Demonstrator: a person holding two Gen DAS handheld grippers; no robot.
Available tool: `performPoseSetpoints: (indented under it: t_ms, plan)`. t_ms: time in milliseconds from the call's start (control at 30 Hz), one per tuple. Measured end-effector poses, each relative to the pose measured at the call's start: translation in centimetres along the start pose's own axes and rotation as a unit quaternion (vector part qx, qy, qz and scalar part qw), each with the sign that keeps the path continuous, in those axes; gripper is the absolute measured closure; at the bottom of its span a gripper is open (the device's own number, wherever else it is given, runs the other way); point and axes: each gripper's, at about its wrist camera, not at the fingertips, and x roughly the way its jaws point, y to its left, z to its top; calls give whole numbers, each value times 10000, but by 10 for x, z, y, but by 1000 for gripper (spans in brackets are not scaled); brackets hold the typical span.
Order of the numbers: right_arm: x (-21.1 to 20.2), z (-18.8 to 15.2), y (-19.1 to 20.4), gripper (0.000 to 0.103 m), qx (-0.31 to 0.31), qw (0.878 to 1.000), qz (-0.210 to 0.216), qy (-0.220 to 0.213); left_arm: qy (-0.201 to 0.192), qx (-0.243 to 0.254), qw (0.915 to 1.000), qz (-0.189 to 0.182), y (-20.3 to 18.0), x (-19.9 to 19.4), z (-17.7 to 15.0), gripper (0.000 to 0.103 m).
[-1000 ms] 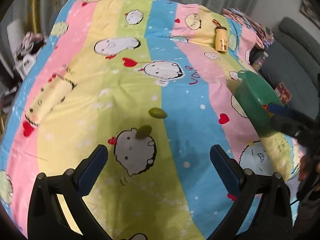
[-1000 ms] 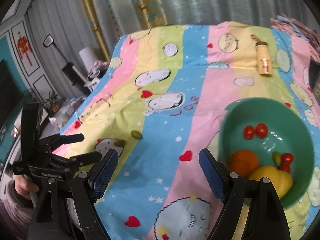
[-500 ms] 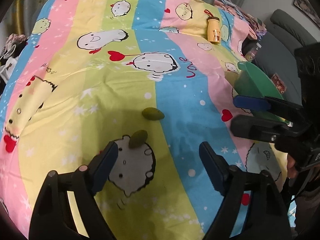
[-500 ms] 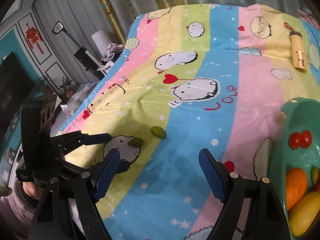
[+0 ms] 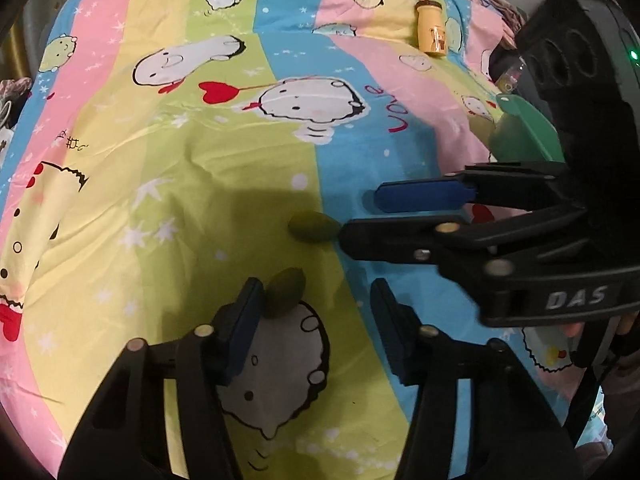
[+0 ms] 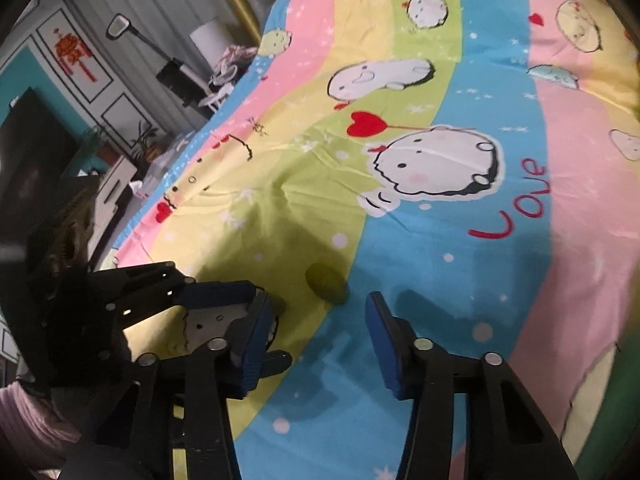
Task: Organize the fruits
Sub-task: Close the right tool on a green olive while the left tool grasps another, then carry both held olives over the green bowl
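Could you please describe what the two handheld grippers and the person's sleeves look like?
Both the left gripper and right gripper have black angular plastic frames with silver rivets and ribbed blue pads. The right one's body bears white "DAS" lettering. A pale pink sleeve shows.

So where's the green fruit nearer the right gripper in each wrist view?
Left wrist: the farther green fruit sits right of centre on the green stripe, at the tip of the right gripper, whose jaws are closing.
Right wrist: same fruit, lower centre, just ahead of the fingers and not yet between them.
Shared landmark: the red heart on a stick, printed up-sheet from it.
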Motion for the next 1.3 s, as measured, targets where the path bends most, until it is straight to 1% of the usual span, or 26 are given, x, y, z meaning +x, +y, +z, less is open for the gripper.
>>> performPoseSetpoints:
  t_ms: [33, 100, 133, 267, 367, 400, 433, 467, 500, 533, 633, 767, 800, 867, 1100, 1300]
  plan:
    - [3, 1, 0, 55, -26, 10000, -22, 41, 59, 20, 10000, 51, 1, 2, 0, 62]
    - [10, 3, 0, 57, -75, 9999, -19, 121, 160, 38, 9998, 129, 2, 6, -1, 67]
    - [11, 3, 0, 57, -99, 9998, -8, 143, 149, 38, 9998, 127, 4, 6, -1, 69]
    - [19, 7, 2, 58, -257, 9994, -76, 220, 102, -104, 9999, 53, 9, 6, 1, 71]
    - [25, 9, 6, 64, -380, 9988, -141, 279, 97, -56, 9999, 112, 7, 7, 2, 74]
    - [26, 9, 7, 64, -428, 9985, -166, 293, 87, -36, 9999, 128, 6, 7, 2, 74]
    - [28, 10, 9, 65, -483, 9982, -194, 306, 82, -24, 9998, 164, 6, 7, 1, 75]
    - [30, 10, 11, 68, -555, 9976, -238, 331, 77, -21, 9998, 203, 6, 7, 1, 77]
    - [33, 10, 13, 68, -616, 9970, -288, 360, 75, -30, 9997, 225, 7, 7, 1, 82]
    - [34, 10, 14, 69, -651, 9966, -317, 382, 70, -57, 9997, 224, 8, 6, 0, 84]
    - [39, 9, 16, 73, -764, 9954, -402, 425, 56, -151, 9997, 206, 12, 5, -1, 85]
    - [41, 8, 21, 78, -949, 9930, -570, 406, 26, -131, 9995, 287, 10, 5, -2, 85]
    - [41, 8, 21, 80, -950, 9930, -581, 394, 22, -147, 9995, 285, 10, 4, -3, 85]
    - [41, 7, 21, 81, -943, 9929, -621, 362, 15, -219, 9995, 243, 12, 4, -3, 85]
    - [34, 1, 14, 81, -603, 9971, -384, 250, 3, -313, 9993, 199, 13, 3, -3, 85]
    - [12, -3, 12, 81, -359, 9990, -275, -71, -51, -347, 9992, 198, 8, -4, -7, 85]
